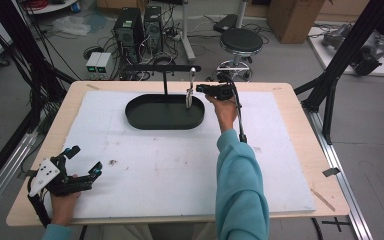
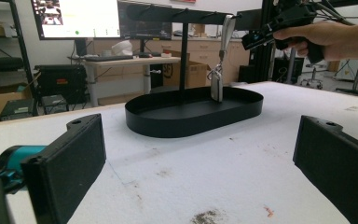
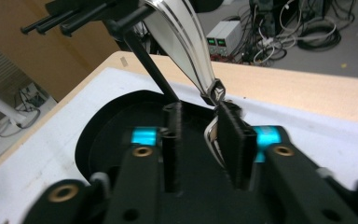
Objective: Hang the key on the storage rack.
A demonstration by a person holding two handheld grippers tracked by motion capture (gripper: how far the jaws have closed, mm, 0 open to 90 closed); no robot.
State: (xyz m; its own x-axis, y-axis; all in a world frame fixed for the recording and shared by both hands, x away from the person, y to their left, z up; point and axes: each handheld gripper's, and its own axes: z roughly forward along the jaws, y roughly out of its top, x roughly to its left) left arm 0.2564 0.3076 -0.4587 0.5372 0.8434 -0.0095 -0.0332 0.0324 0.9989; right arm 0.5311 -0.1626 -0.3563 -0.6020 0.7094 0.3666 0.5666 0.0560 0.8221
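Note:
A black oval tray (image 1: 140, 122) stands at the far middle of the table, with a black post and crossbar (image 1: 155, 67) rising from it. A shiny silver strap with a clasp and ring (image 1: 191, 87) hangs from the bar's right end over the tray. My right gripper (image 1: 200, 90) is held level at it. In the right gripper view the ring (image 3: 212, 140) lies beside the right pad (image 3: 235, 140), with a clear gap to the left pad (image 3: 171, 140); the jaws of the right gripper (image 3: 200, 112) stand slightly apart. My left gripper (image 1: 85, 160) rests wide open at the front left with nothing between its fingers.
A white mat (image 1: 180, 165) covers most of the wooden table (image 1: 300, 125). Black frame legs (image 1: 330, 85) stand at the table's right and left sides. Beyond the far edge are a stool (image 1: 241, 42), computer towers (image 1: 130, 27) and cables on the floor.

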